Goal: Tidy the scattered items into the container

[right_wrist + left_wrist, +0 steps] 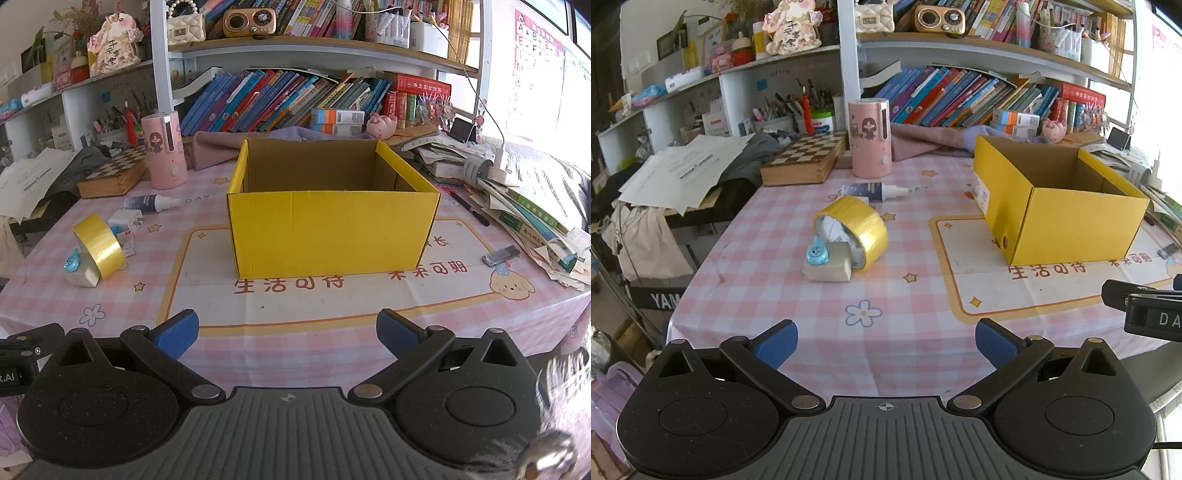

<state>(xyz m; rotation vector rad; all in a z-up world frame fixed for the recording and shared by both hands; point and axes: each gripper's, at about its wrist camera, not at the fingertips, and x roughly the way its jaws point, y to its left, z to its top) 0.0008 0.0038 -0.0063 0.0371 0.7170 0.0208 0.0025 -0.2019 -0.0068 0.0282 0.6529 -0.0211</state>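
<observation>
My left gripper (886, 345) hangs above the near edge of the table (905, 354) with its blue-padded fingers spread wide and nothing between them, and my right gripper (288, 338) is the same: jaws fully apart, empty, tilted down toward the pink checked cloth. Straight ahead of my right hand sits the yellow cardboard box (332, 232), open at the top, plain brown inside, its bright corrugated front wall facing me; it rests on the cream printed mat (332, 299) with the orange border. The scattered things lie together well to the left of the box. The roll of yellow tape (857, 229) is tipped on its edge, glossy, with a pale printed core, and leans against a small beige block (829, 267). A little blue round-faced charm (815, 252) sits on top of that block, touching the tape. Just behind the tape lies a small spray bottle (875, 191) on its side, dark blue label, white nozzle pointing right. From my right side I also see a small white box (125, 225) tucked behind the tape. A pink cylinder (870, 138) stands upright further back, beside a chessboard box (805, 158).
</observation>
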